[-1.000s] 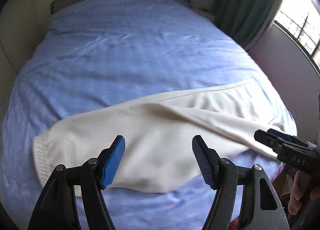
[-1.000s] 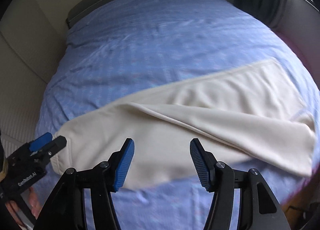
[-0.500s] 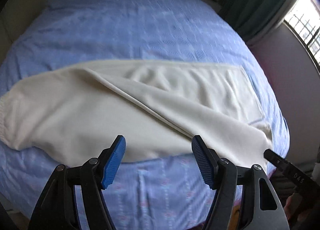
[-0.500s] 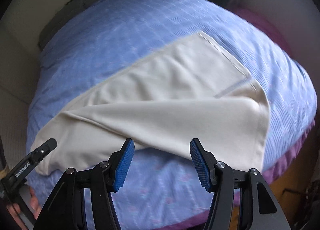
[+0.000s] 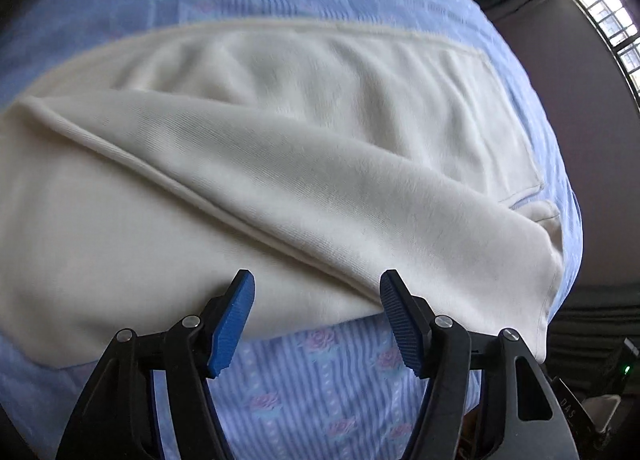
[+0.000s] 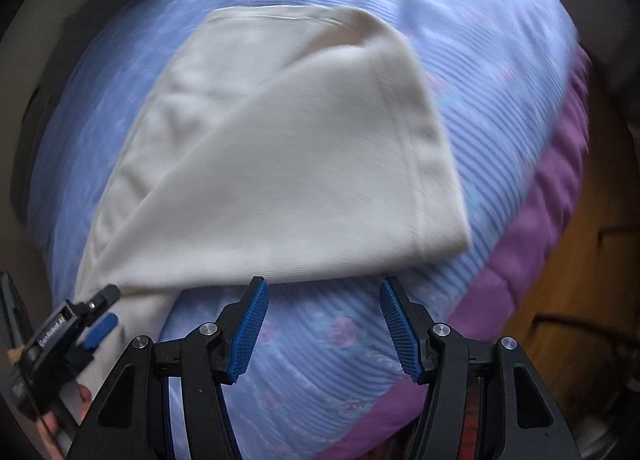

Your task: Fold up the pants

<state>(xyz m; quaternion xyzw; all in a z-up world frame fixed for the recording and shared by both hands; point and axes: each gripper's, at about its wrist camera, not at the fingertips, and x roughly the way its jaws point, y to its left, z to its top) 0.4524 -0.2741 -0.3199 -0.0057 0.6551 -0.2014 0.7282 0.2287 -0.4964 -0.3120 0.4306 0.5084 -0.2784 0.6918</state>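
Both sets of jaws stand apart with nothing clamped. The left gripper [image 5: 316,316] has just been narrowing its jaws a little, and the near edge of the cream pants [image 5: 280,164] shows in the gap between the blue pads, though the pads aren't pressing on the cloth. The right gripper [image 6: 323,324] has only bedsheet showing between its pads, with the hem end of the pants [image 6: 296,148] just beyond the tips.

The pants lie stretched along the near edge of the bed [image 5: 320,376], on a blue striped sheet with little roses, one leg folded loosely over the other so a long diagonal crease runs across. The hem end sits close to the bed's near right corner, where a purple quilt [image 6: 532,260] hangs over the side above a wooden floor [image 6: 580,268].

What could go wrong, I reckon: the sheet is soft and rumpled, so jaws coming down at the edge could pinch sheet along with the pants, or catch only the top leg and drag the layers out of line. The hem end is also near enough to the corner that a sloppy pull might slide it off.

Writing: the left gripper's body [image 6: 56,336] in the right wrist view reads something like "GenRobot.AI", and the letters "DAS" [image 5: 568,408] show on black plastic at the lower right of the left wrist view.
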